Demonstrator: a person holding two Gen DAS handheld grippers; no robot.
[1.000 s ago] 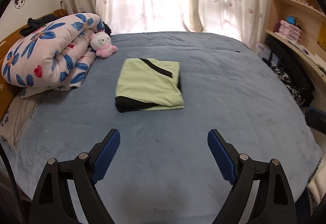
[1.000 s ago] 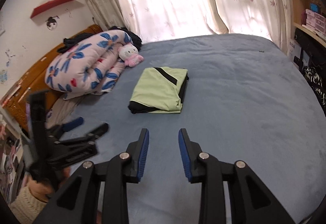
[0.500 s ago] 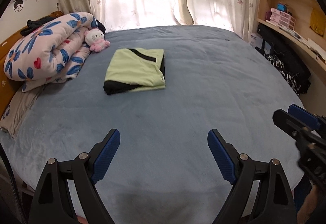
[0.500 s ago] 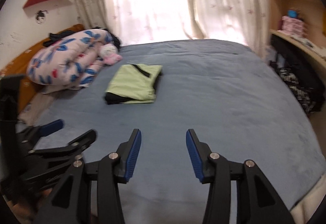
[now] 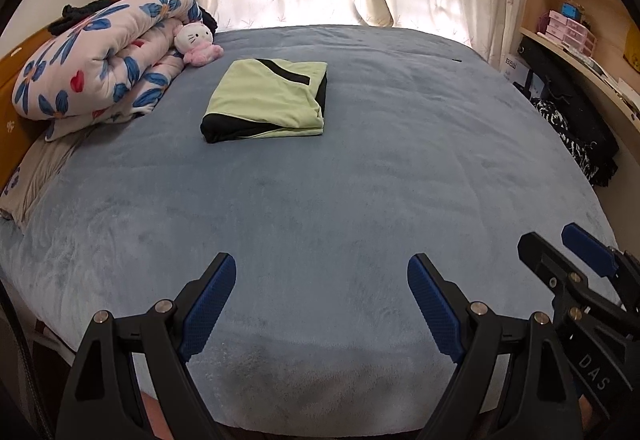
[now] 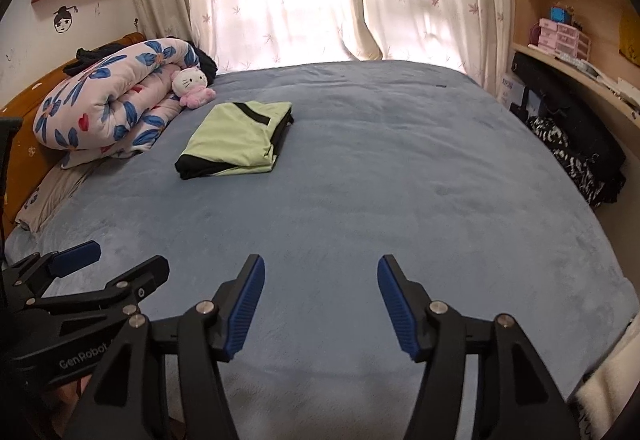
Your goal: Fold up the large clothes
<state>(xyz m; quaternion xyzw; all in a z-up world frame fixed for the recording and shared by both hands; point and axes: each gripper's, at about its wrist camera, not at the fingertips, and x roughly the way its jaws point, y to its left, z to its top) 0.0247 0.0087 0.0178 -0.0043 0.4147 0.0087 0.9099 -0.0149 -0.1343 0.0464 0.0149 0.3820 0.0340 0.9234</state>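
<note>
While the folded garment (image 5: 267,99) lies apart, both grippers' fingers (image 5: 208,304) gape — right's just widened.

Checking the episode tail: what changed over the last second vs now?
Right gripper has just been opening its fingers, nothing between them. Both grippers drew back toward the near edge of the bed. Left gripper stayed wide open and empty. Folded green garment stayed put beside the quilt.

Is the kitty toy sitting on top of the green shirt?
No, the kitty toy leans against the flowered quilt, apart from the green shirt.
</note>
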